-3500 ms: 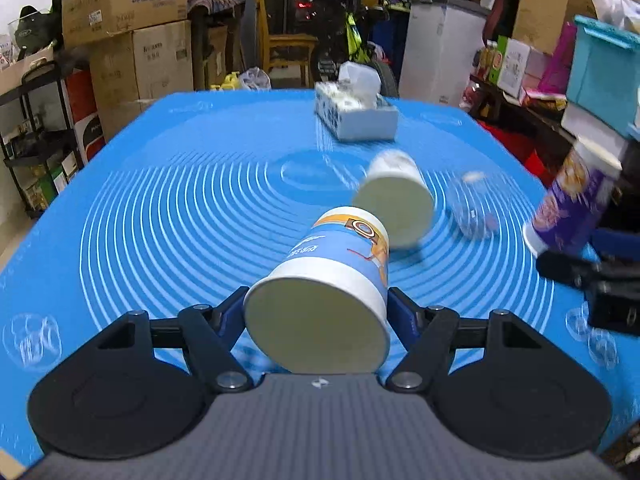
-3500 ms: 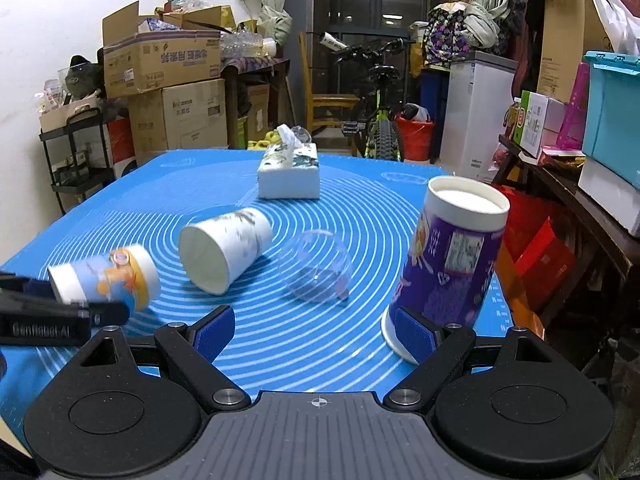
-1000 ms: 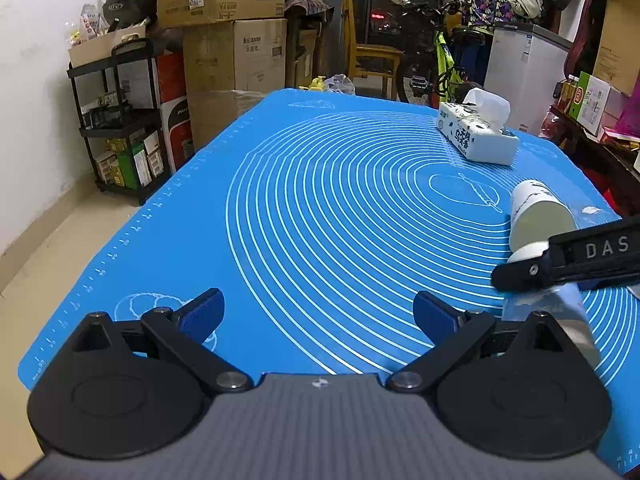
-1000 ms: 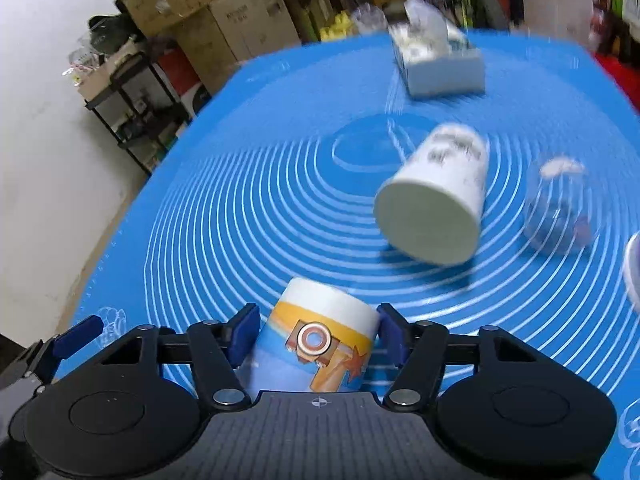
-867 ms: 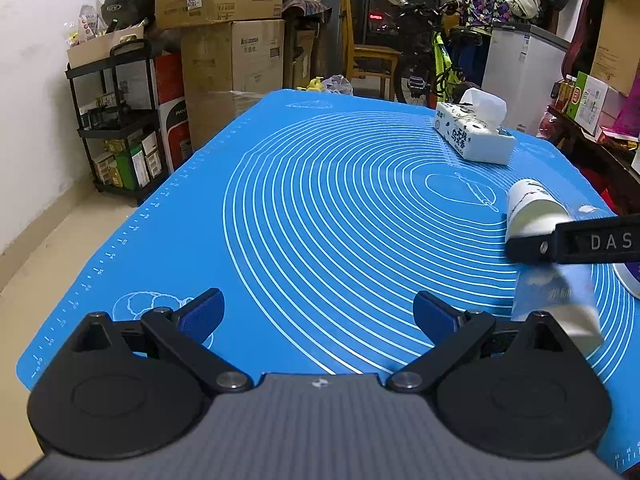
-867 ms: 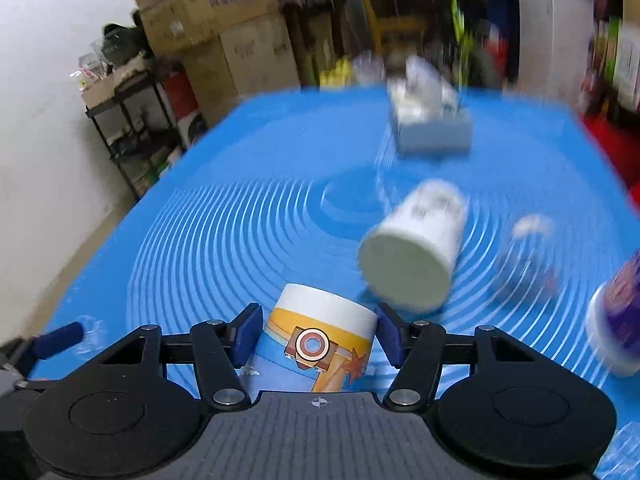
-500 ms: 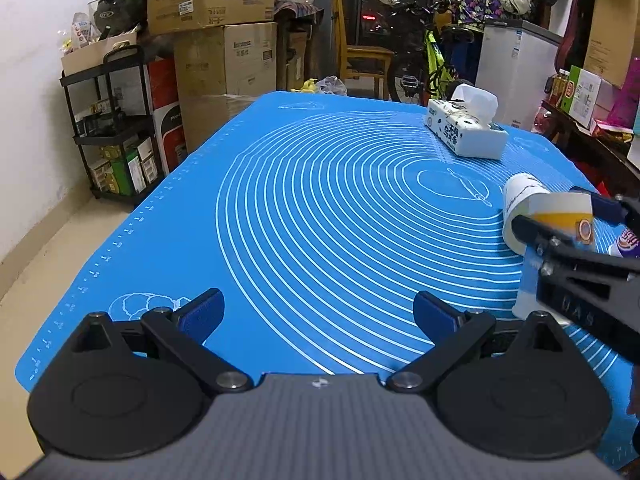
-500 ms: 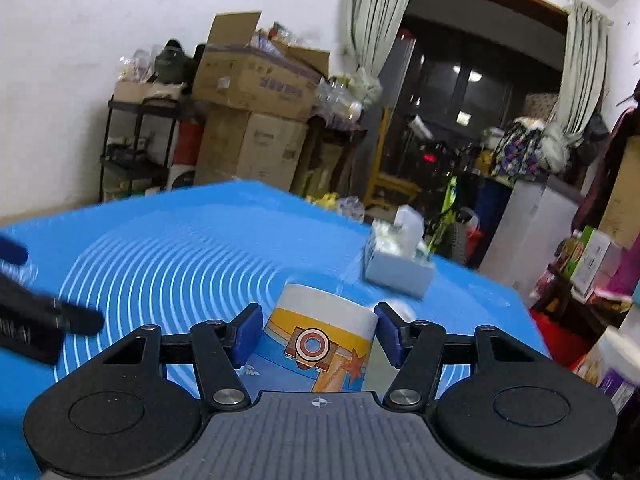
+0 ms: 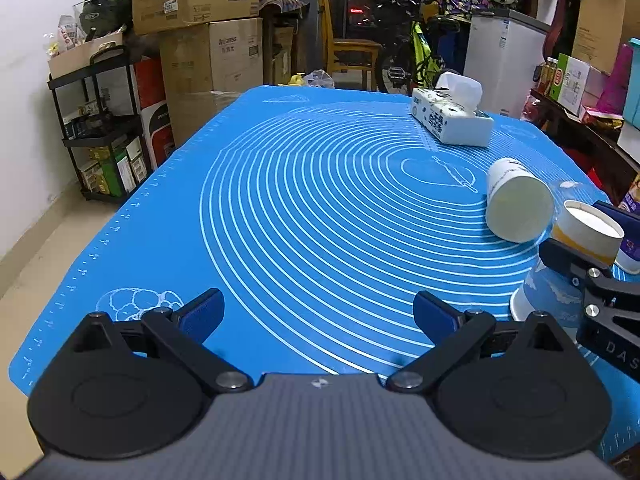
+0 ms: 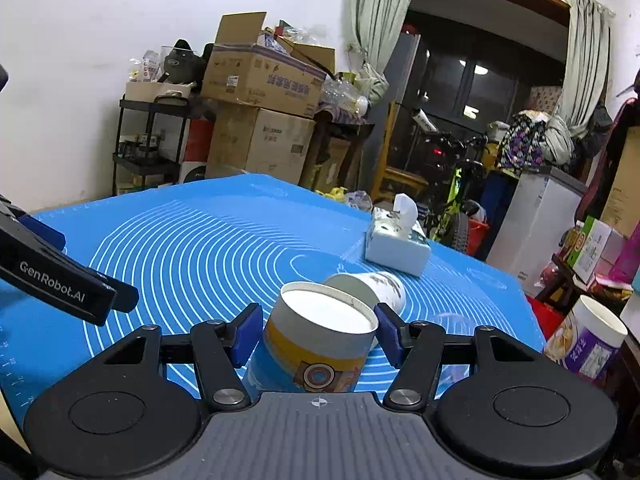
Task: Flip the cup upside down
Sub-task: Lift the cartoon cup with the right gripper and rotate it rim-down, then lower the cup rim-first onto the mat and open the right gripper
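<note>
The right gripper [image 10: 316,332] is grasping the printed cup [image 10: 316,350] between its blue pads, near the closed base, and the cup is standing upside down – in the left wrist view its wide rim [image 9: 520,306] is looking to be touching the blue mat [image 9: 320,208] close to the right front edge, though I cannot tell if it is lying fully flat. The left gripper [image 9: 316,314] is hanging released over the mat with nothing between its fingers.

What could go wrong, in my judgement: the cup is looking slightly tilted, so if the pads are opening before the whole rim is sitting on the mat, the cup may be tipping and rolling. It is also standing near the mat edge and just beside the white cup [image 9: 518,208] lying on its side – a sideways pull while withdrawing could be pushing it against that cup or off the table. A light paper cup may also be sticking to a pad and lifting with it.

Counting: two grippers; three paper cups – the printed one, the white one on its side, and a purple cup [image 10: 588,340] standing at the right edge; one clear dome lid [image 10: 454,320], faintly visible; one tissue box [image 9: 452,120]; one mat.
</note>
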A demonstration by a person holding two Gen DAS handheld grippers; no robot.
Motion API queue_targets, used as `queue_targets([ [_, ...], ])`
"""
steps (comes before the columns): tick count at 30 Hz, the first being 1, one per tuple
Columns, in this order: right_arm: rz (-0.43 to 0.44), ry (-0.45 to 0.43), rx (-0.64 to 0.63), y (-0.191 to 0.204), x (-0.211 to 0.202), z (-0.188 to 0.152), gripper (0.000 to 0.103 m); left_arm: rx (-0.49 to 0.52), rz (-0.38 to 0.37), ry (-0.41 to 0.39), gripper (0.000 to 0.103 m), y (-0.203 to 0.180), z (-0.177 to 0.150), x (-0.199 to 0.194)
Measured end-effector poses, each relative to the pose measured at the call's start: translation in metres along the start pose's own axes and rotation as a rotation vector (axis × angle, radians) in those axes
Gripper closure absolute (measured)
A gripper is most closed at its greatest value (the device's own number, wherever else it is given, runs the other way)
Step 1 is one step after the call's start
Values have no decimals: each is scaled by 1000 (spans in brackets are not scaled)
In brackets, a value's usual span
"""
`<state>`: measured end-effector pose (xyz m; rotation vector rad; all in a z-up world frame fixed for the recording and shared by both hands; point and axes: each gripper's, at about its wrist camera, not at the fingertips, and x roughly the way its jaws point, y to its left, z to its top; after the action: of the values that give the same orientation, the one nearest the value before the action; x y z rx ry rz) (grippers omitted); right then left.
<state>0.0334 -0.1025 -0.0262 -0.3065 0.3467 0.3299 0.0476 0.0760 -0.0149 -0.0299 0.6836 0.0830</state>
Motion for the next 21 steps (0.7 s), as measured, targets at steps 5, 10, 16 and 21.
queue_targets([
  [5,5,27,24,-2,-1,-2,37,19,-18,-4,3,-4,-3,-2],
  [10,21,42,68,-8,-5,-2,30,20,-37,-6,3,-10,-3,-6],
  [16,44,66,174,-32,-27,-7,22,32,-71,-38,3,-22,-6,-26],
  [21,39,88,254,-56,-56,-21,22,69,-109,-61,3,-44,-13,-45],
])
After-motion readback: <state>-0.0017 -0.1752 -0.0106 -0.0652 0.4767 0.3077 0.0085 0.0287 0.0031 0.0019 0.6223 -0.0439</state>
